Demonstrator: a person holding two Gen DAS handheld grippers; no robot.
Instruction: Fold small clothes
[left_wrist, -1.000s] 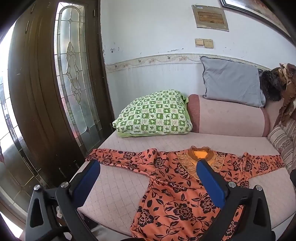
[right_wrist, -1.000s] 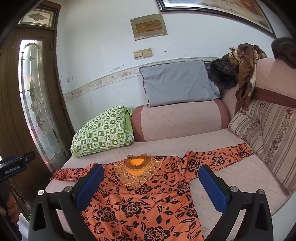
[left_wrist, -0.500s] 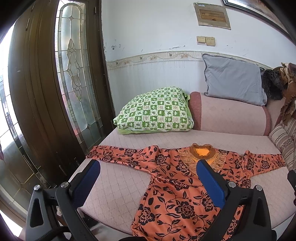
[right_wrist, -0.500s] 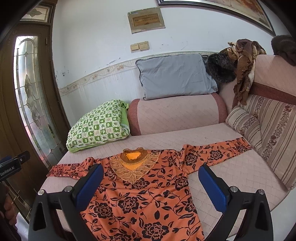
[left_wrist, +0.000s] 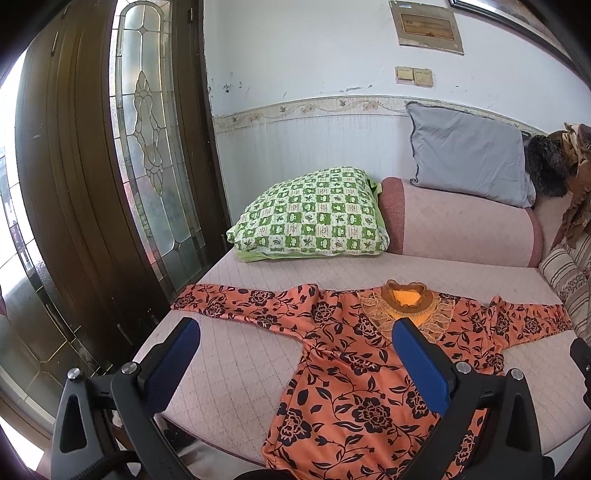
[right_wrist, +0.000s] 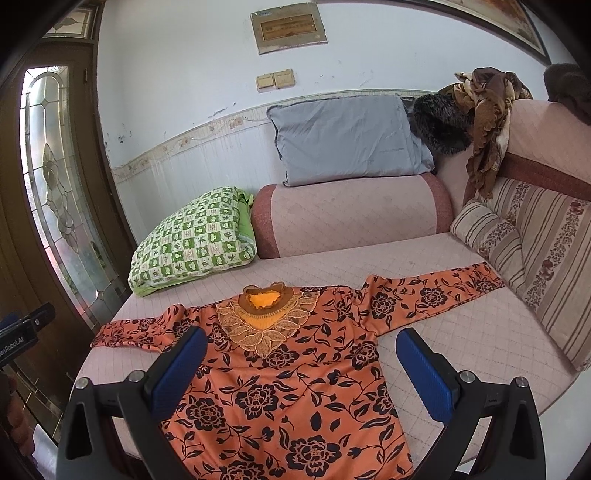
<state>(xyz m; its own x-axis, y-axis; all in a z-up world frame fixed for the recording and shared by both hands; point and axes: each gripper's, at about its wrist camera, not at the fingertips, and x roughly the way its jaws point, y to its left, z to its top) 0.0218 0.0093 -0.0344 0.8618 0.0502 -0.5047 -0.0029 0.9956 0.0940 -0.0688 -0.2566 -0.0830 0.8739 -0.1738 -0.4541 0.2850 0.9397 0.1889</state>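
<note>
On the pink quilted sofa seat (right_wrist: 424, 332) an orange floral blouse (right_wrist: 295, 387) lies flat, front up, both sleeves stretched out sideways and its lace-trimmed collar (right_wrist: 266, 302) pointing toward the pink bolster (right_wrist: 351, 218). The blouse hem reaches the front edge of the seat and looks to hang slightly over it. Behind the blouse, a strip of bare seat separates the collar from the bolster and from the green checked pillow (left_wrist: 310, 218), which sits beside the bolster near the wooden door with leaded glass (left_wrist: 147, 147). One sleeve end lies close to the seat edge on the door side; the other sleeve end stops just short of the striped cushion (right_wrist: 491, 232). A grey pillow (right_wrist: 351, 140) rests on top of the bolster, well apart from the blouse.

Both tools hover above the front edge of the seat, touching nothing. The left tool (left_wrist: 295, 365) has its blue pads spread wide, holding nothing. The right tool (right_wrist: 301, 369) is likewise spread wide over the blouse body, empty.
</note>
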